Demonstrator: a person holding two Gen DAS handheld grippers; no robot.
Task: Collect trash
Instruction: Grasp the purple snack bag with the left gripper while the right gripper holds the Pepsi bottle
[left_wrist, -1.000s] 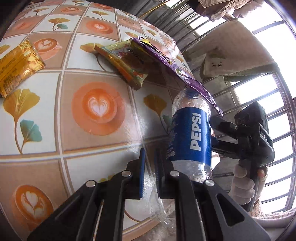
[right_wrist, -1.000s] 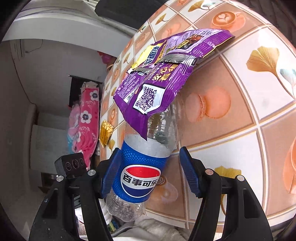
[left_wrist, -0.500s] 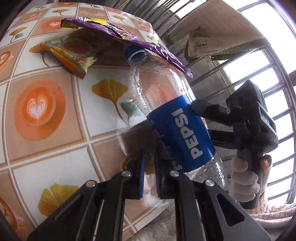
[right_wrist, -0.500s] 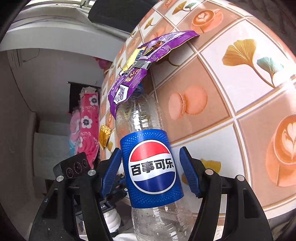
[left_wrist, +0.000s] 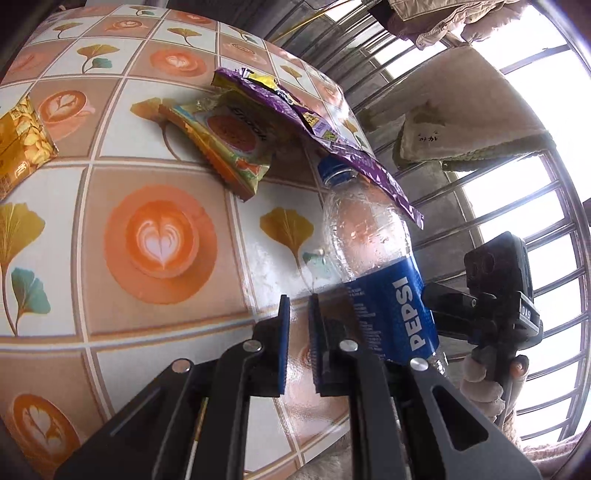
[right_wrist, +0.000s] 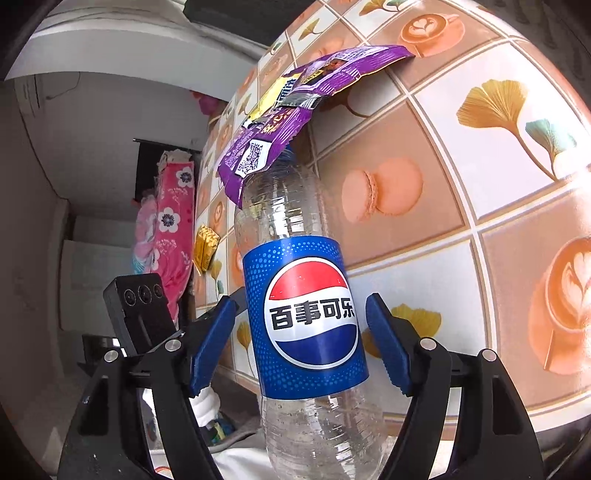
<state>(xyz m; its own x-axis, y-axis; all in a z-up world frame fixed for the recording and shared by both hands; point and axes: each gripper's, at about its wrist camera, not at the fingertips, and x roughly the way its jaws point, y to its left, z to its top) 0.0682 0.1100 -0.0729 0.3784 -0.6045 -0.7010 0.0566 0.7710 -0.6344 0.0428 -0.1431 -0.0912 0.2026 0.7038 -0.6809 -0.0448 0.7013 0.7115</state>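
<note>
Presently the Pepsi bottle (right_wrist: 306, 317) is found between the pads of the right gripper (right_wrist: 300, 345), whose jaws have just been opening, gaps visible both sides; its long axis runs away, cap under a purple wrapper (right_wrist: 295, 99). Left gripper (left_wrist: 298, 347) is seen narrow, empty, just left of it.

We see bright daylight pouring through the barred window (left_wrist: 524, 206), blown out to white. Glare streaks the glossy tablecloth (left_wrist: 273, 258). Fisheye distortion curves everything; corners are black, and the picture stays fairly sharp.
</note>
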